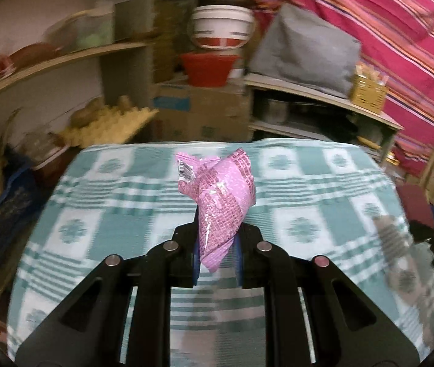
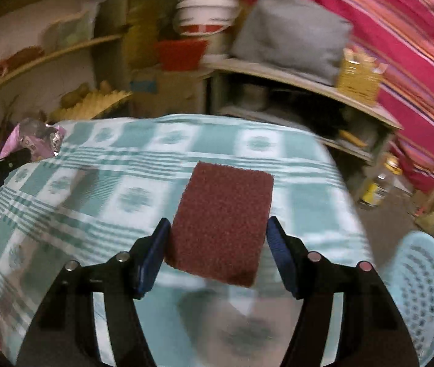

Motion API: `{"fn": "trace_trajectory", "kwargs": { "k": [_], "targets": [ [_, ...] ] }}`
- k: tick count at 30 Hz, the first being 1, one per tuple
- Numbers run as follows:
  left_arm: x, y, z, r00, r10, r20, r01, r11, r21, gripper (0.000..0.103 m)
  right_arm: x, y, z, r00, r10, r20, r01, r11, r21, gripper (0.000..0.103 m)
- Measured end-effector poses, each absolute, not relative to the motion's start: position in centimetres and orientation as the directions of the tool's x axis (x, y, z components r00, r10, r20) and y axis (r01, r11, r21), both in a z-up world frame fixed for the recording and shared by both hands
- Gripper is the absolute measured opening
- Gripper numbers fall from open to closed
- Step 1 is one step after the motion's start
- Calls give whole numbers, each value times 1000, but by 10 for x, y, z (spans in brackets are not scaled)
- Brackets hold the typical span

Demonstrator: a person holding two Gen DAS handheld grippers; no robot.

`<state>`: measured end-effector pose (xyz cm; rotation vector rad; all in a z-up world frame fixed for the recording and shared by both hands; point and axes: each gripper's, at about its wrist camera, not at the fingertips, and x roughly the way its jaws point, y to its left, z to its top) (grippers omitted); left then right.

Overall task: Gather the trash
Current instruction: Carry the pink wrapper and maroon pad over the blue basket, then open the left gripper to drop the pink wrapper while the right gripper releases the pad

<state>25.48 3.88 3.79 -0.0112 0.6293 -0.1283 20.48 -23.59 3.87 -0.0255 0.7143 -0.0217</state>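
A left gripper (image 1: 217,263) stands clamped on a crumpled pink snack wrapper (image 1: 220,195), its blue pads pinching the lower tip while the rest of the foil, barcode and all, fans up above a table spread with a teal-and-white checked cloth (image 1: 302,183). In the right wrist view, the right gripper (image 2: 217,253) holds a dark red scouring pad (image 2: 221,223) between its blue pads, jaws roughly halfway apart and both pads against the pad's long edges, lifted clear of the cloth. To the near right of that gripper, off the table edge, sits a pale blue perforated plastic basket (image 2: 421,290). A faint, blurred clear wrapper (image 1: 397,250) lies on the cloth at the near right of the left wrist view (its make cannot be read). At the far left of the right wrist view the pink wrapper shows again, gripped by the other tool. Beyond the table, a cardboard box (image 1: 198,113) carries a red bowl (image 1: 209,68) and a white-and-red bucket (image 1: 221,27). A shelf to the right bears a grey cloth-covered bundle (image 1: 305,49) and a yellow woven holder (image 1: 368,91). An egg tray (image 1: 109,122) rests at far left, and a pink striped cloth (image 1: 385,30) hangs at far right.
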Motion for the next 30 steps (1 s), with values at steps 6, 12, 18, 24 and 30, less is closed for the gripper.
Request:
{"fn": "trace_trajectory", "kwargs": {
  "k": [6,12,18,24,30],
  "targets": [
    [241,-40,46,786,-241,-569,251,966,-62,15,150,-349,53,770,-137,-624,178,984,3,64],
    [219,-133,50,772,-307,-557,379,925,16,15,115,-438,42,759,-182,-626,316,942,110,64],
    [192,-217,48,729,-401,-555,506,862,42,15,91,-487,29,724,-243,-646,391,916,94,64],
    [167,-291,35,658,-491,-571,617,786,34,15,74,-508,24,712,-262,-651,414,906,88,64],
    [151,-340,23,604,-548,-579,677,736,10,15,66,-523,21,717,-250,-650,427,895,128,64]
  ]
}}
